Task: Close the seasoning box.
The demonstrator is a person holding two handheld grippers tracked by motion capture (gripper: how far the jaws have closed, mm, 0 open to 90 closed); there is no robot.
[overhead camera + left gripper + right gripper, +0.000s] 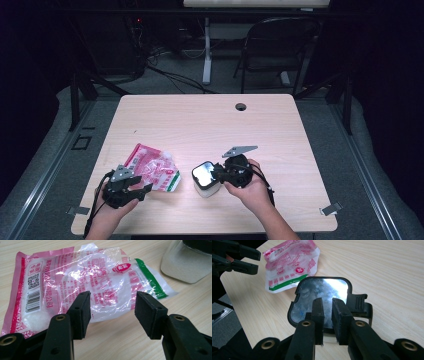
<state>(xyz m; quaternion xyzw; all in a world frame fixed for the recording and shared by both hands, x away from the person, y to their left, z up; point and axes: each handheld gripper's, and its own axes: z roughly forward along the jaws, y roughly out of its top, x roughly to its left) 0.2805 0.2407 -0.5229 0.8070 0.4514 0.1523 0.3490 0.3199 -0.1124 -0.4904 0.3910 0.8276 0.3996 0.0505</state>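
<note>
The right tool (327, 305) has its jaws nearly together, a narrow gap between them, poised over the near edge of the container's glossy black-rimmed lid (322, 293), and I cannot tell whether they pinch anything; the white container (205, 181) stands on the tabletop (210, 120) near its front edge. The left tool (112, 307), to the container's left, holds its jaws wide apart with nothing between them, just short of the pink and clear plastic bag (75, 282) lying flat beside the container.

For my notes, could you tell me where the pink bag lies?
In the high view the pink bag lies front-left on the table, just beyond the left tool.
</note>
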